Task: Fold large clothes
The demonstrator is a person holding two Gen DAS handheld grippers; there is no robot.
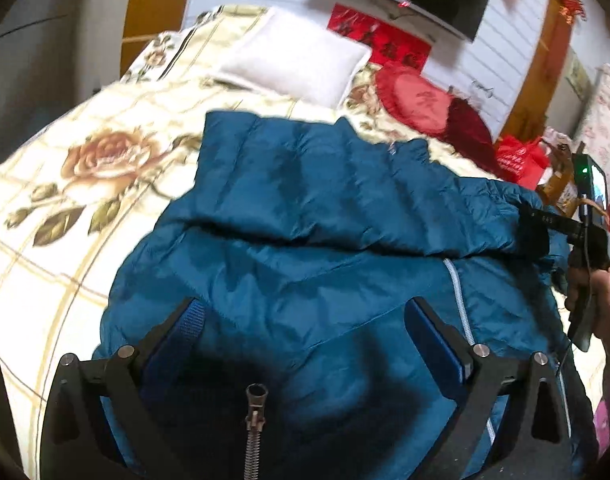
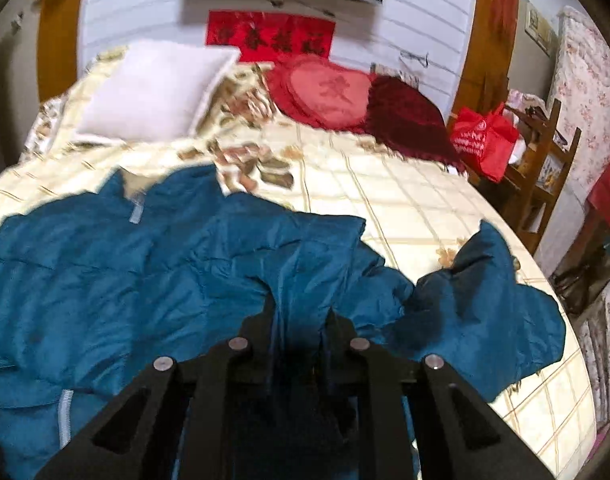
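Note:
A large teal puffer jacket [image 1: 305, 208] lies spread on the bed, one sleeve folded across its body, with a pale zipper line [image 1: 459, 292] down the front. My left gripper [image 1: 309, 320] hovers over the jacket's lower body with its jaws wide apart and nothing pinched; a metal zipper pull [image 1: 256, 400] shows just below them. At the right edge of the left wrist view, a hand [image 1: 597, 300] holds my right gripper [image 1: 527, 220], shut on the sleeve's cuff. In the right wrist view the jacket [image 2: 105, 280] bunches up into my right gripper [image 2: 301, 314], whose jaws clamp a fold of teal fabric.
The bed has a cream floral sheet [image 2: 405, 200]. At its head lie a white pillow [image 2: 153, 88], a red heart cushion [image 2: 325, 92] and a dark red cushion [image 2: 409, 120]. A red bag [image 2: 483, 140] and a wooden shelf [image 2: 545, 168] stand beside the bed's right edge.

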